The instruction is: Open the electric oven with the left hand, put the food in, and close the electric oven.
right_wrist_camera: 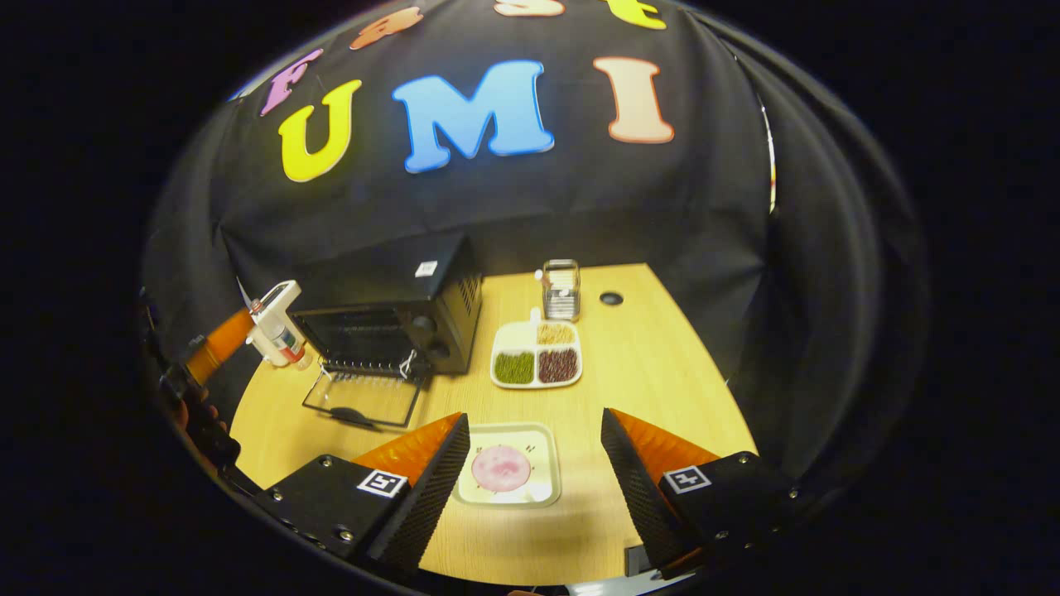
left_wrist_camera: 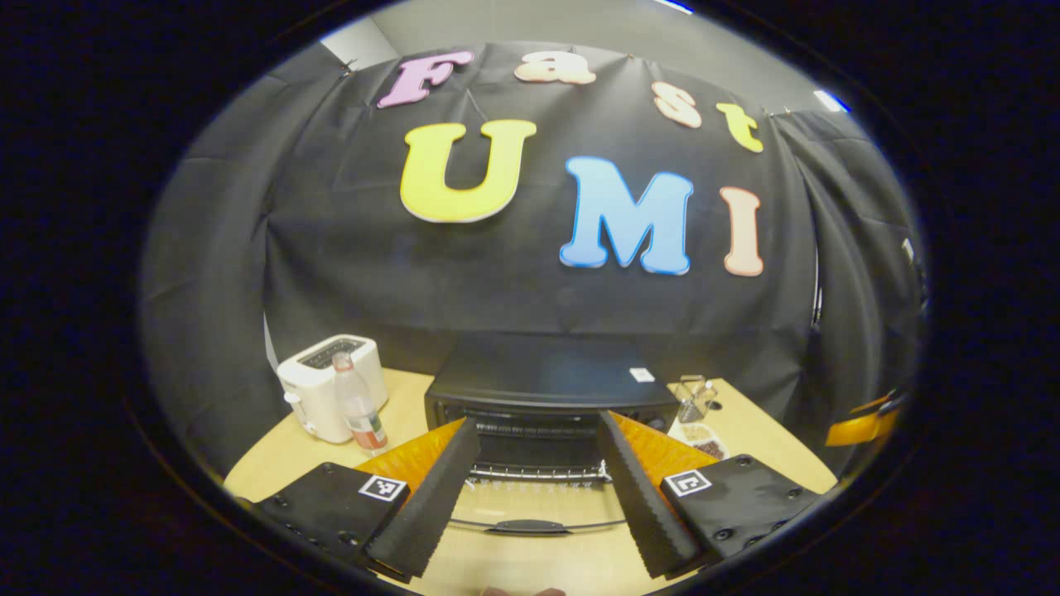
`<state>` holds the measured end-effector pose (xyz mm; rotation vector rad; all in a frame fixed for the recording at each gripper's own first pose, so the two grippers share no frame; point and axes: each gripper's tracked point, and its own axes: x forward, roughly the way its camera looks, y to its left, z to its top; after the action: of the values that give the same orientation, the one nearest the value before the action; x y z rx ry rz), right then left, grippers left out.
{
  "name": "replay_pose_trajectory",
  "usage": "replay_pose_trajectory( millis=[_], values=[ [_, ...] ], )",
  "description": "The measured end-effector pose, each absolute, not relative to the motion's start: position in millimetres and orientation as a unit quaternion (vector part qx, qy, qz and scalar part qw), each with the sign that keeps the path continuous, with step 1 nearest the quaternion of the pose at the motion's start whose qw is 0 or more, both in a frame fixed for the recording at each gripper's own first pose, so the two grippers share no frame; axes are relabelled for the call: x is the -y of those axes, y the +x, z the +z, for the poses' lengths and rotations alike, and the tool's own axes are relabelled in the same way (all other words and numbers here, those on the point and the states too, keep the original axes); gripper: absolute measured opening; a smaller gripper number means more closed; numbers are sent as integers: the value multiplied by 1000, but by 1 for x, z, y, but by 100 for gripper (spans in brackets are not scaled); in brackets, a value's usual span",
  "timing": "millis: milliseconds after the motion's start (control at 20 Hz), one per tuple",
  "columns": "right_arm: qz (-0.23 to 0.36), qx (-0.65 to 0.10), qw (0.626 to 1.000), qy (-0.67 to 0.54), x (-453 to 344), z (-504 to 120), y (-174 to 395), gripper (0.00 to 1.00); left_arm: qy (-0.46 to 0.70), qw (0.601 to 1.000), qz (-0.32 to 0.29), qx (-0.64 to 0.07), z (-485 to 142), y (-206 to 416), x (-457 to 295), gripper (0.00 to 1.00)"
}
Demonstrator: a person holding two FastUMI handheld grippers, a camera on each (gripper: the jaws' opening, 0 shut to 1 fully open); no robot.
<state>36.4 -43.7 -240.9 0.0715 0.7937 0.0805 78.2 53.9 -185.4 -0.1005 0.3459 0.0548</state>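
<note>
The black electric oven (right_wrist_camera: 389, 310) is sitting at the back of the wooden table (right_wrist_camera: 654, 372), and its glass door (right_wrist_camera: 362, 400) is lying open and flat in front of it. In the left gripper view, the left hand-held gripper (left_wrist_camera: 534, 488) is spreading its fingers wide with nothing between them, and it is facing the open oven (left_wrist_camera: 546, 397) with the door handle (left_wrist_camera: 527, 526) showing just below the gap. A white toaster (left_wrist_camera: 331, 385) and a plastic bottle (left_wrist_camera: 358, 406) are standing on the table to the left of the oven.

In the right gripper view, the right hand-held gripper (right_wrist_camera: 534, 480) is also gaping wide and empty. It is hanging over a small pale plate (right_wrist_camera: 509, 476) that is carrying a round pink slice of food (right_wrist_camera: 501, 468). Farther back, a white tray (right_wrist_camera: 537, 356) with three parts is holding green, dark red and pale bits, just right of the oven. A clear box (right_wrist_camera: 561, 290) is standing behind the tray.
</note>
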Motion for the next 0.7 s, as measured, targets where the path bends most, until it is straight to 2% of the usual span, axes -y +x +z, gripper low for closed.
replay_pose_trajectory(
  millis=[50,200,300,350,600,700],
  values=[
    [47,-416,908,37,44,-257,35,97,-57,986,27,-155,-167,75,-54,100],
    [58,-488,870,34,45,-304,22,97,-69,989,26,-127,-133,57,-55,99],
    [48,-518,853,32,50,-329,23,97,-62,991,31,-117,-116,43,-61,97],
    [45,-526,848,41,50,-340,28,98,-57,992,32,-112,-110,38,-64,100],
    [19,-556,829,57,58,-381,50,97,-43,988,58,-135,-124,11,-84,100],
    [14,-570,821,40,64,-398,57,89,-51,986,74,-143,-127,3,-96,100]
  ],
)
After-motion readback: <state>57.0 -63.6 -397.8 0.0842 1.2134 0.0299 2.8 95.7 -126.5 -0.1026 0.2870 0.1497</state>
